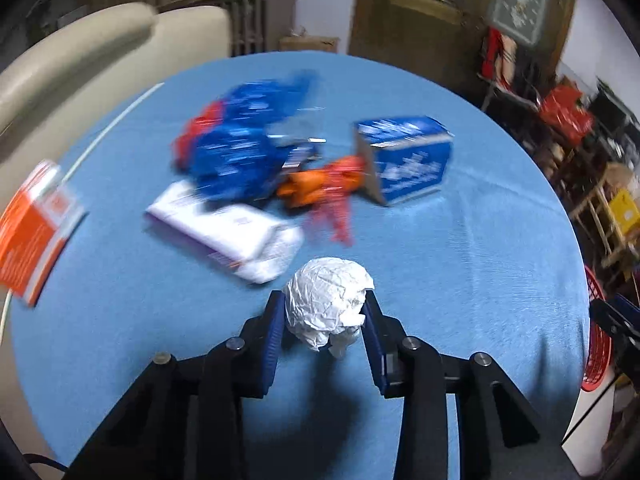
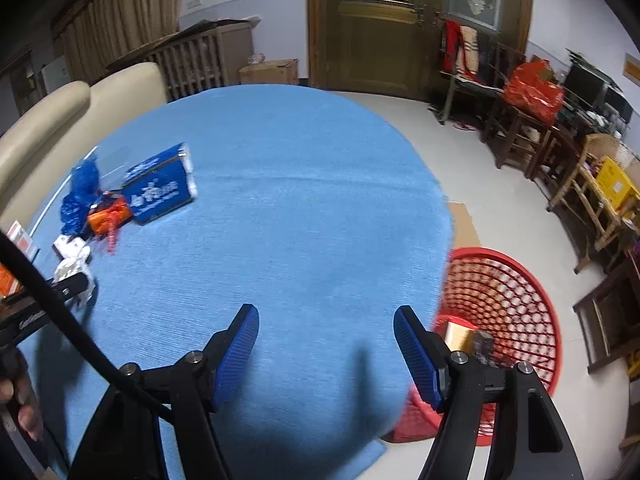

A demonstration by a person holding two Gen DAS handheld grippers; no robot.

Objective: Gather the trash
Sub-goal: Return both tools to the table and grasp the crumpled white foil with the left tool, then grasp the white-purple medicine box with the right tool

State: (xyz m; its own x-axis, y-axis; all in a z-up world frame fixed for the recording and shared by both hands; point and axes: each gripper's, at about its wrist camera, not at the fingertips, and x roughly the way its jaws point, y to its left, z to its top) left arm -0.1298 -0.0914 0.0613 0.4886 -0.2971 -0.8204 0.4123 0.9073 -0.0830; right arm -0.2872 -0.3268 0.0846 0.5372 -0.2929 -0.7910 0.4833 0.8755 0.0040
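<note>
A round table [image 1: 480, 264] under a blue cloth carries a scatter of trash. Toward its far-left part lie a crumpled blue wrapper [image 1: 240, 152], a white packet [image 1: 228, 232] just in front of it, an orange-red wrapper [image 1: 324, 188] and a blue carton [image 1: 408, 160] tipped on its side, the wrapper touching the carton's open end. An orange-and-white box [image 1: 32, 236] sits at the table's left edge, partly over it. A cream sofa [image 1: 80, 60] stands behind the table on the left; a red mesh basket [image 2: 508, 300] stands on the floor just off the table's right edge, with a few things already inside.

Nearer the front of the table, apart from the pile, a ball of crumpled white paper [image 1: 328, 304] sits between the blue pads of the left gripper [image 1: 324, 312], which is clenched on it, both pads pressing its sides. Nothing lies between the ball and the pile's nearest piece, the white packet.

The right gripper [image 2: 326, 320] hangs over bare cloth near the right edge, its jaws released and holding nothing, the basket just beyond its right finger.
</note>
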